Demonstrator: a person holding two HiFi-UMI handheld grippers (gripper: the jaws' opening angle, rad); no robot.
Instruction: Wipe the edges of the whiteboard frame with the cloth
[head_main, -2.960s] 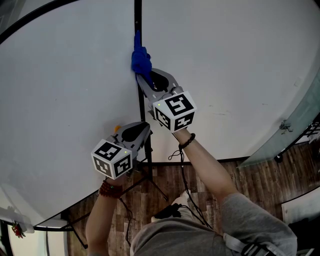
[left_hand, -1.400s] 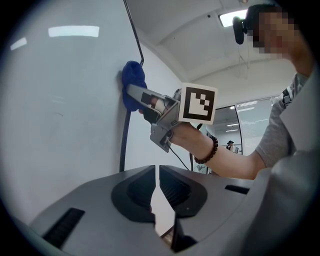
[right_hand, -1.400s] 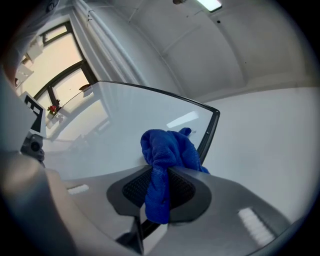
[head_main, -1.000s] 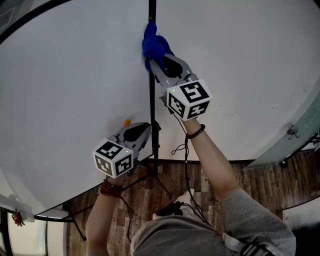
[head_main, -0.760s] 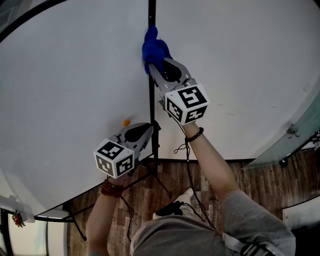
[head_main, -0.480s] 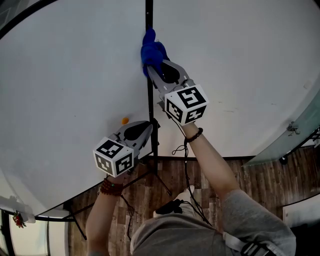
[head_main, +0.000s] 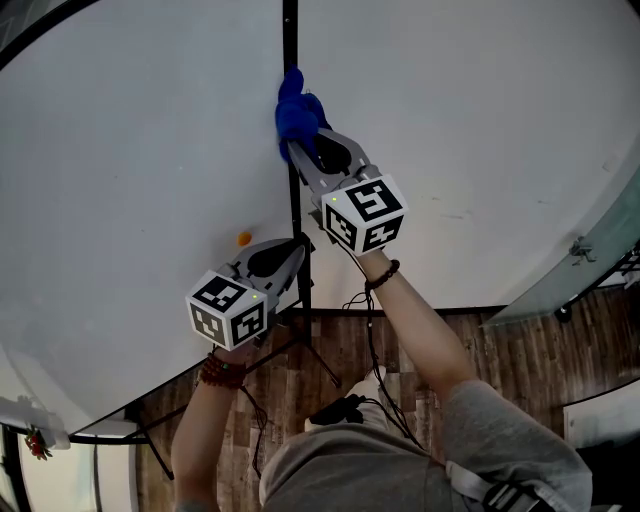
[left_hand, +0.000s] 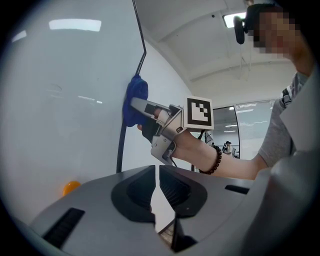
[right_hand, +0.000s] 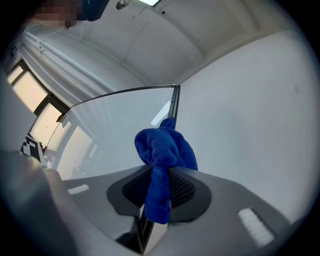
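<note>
On the left there's a small orange blob stuck on the whiteboard. The left gripper sits low down by the black frame edge, jaws pressed together on nothing. Just right of that, the right gripper is pinching the blue cloth, which is bunched up right against the frame edge higher up

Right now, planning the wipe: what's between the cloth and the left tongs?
A bare stretch of frame, with the right tongs alongside; head view.
</note>
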